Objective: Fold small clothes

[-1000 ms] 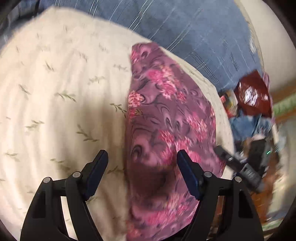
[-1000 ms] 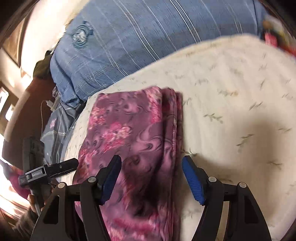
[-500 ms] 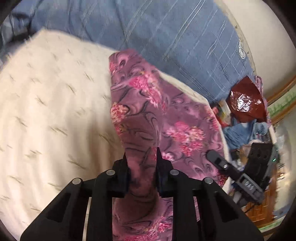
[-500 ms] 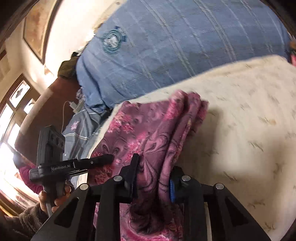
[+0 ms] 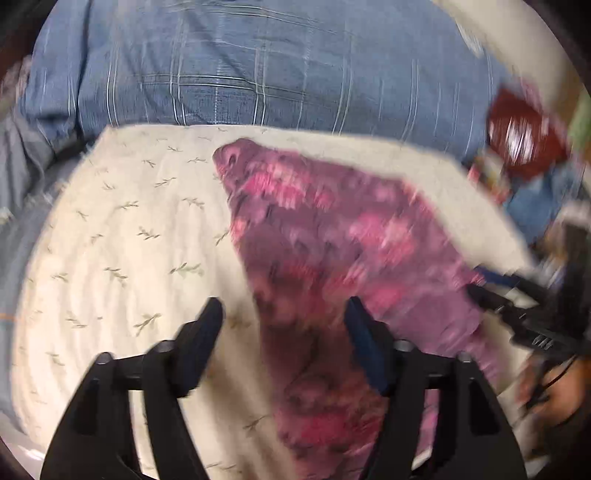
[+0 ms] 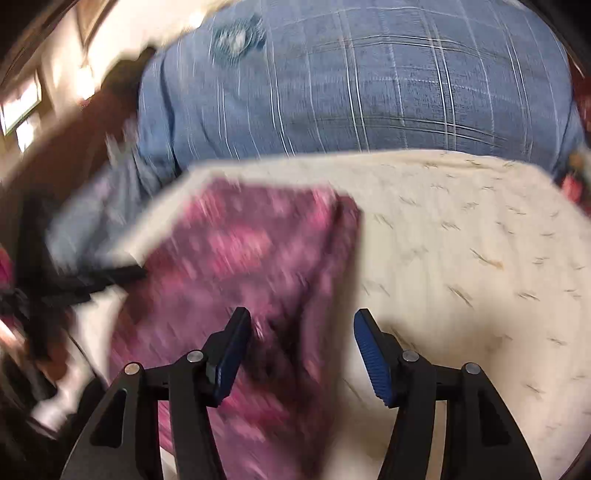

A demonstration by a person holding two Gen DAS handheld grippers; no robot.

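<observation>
The left gripper [image 5: 282, 319] and the right gripper [image 6: 301, 330] are both opening, their pads not pressing anything. Under them the folded purple floral cloth [image 5: 332, 236] lies on the cream blanket [image 5: 122, 236].

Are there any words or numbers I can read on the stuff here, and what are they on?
None can be read.
The round badge on the blue checked bedding: too blurred to read.
The other gripper, seen from the left wrist: pale marks on it, too blurred to read.
The shiny red bag: no legible print.
</observation>
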